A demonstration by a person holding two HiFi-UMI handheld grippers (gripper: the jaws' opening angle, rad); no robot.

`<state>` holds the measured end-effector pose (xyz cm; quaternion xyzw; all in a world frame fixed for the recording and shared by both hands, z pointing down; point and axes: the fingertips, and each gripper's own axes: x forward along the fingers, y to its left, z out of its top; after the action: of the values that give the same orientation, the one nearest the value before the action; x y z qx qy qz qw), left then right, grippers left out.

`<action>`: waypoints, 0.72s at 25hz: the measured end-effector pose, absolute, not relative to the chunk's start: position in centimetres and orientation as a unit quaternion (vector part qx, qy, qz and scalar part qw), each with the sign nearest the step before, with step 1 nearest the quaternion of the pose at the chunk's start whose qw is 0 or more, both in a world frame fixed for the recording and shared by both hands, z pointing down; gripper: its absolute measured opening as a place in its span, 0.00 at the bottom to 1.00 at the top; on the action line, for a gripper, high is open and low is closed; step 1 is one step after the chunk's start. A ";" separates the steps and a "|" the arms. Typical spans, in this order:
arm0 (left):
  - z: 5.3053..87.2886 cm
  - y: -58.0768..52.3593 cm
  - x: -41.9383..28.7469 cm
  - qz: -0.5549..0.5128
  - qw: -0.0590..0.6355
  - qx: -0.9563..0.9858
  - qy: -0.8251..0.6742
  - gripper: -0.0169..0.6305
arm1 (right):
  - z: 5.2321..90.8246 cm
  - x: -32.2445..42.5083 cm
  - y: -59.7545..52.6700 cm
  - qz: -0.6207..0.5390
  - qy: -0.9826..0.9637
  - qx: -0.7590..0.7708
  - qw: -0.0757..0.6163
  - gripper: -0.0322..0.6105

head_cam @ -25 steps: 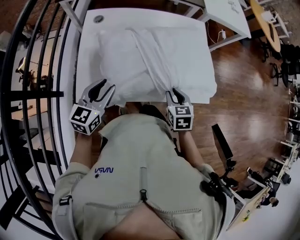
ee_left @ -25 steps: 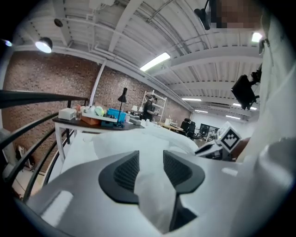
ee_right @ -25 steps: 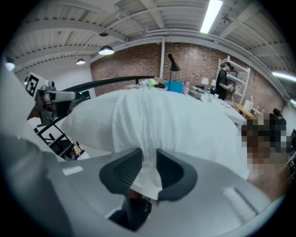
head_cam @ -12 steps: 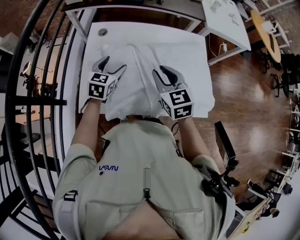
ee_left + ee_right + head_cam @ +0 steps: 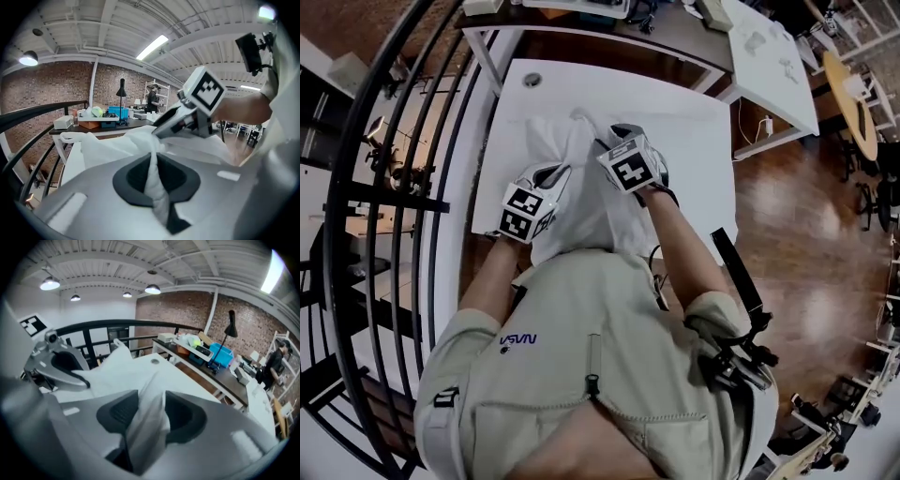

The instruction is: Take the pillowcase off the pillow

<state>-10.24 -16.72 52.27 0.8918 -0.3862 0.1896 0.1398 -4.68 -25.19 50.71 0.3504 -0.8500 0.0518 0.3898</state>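
Left hand-held gripper [image 5: 551, 174] just closed, pinching twisted, soft white pillowcase [image 5: 105, 143]

Person in a beige short-sleeved zip top [image 5: 609, 309], with a grey zip pull [image 5: 588, 384] down the front. Small dark blue print [image 5: 518, 341] on the chest, black buckle tab [image 5: 445, 397] at the left sleeve hem. Left gripper [image 5: 553, 172] and right gripper [image 5: 609, 137] look alike: light grey moulded shells, black lining inside the jaws. Each carries a cube [image 5: 525, 211] with black-and-white square markers.
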 end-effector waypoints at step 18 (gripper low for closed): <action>48.0 -8.6 -13.8 0.078 0.123 0.922 -0.359 0.05 | 51.6 11.2 -27.7 0.088 -0.751 0.553 0.349 0.07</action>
<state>-13.81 -8.61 47.96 0.9218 -0.3594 0.0779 0.1226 11.17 -27.74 51.61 0.5530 -0.7513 0.0879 0.3493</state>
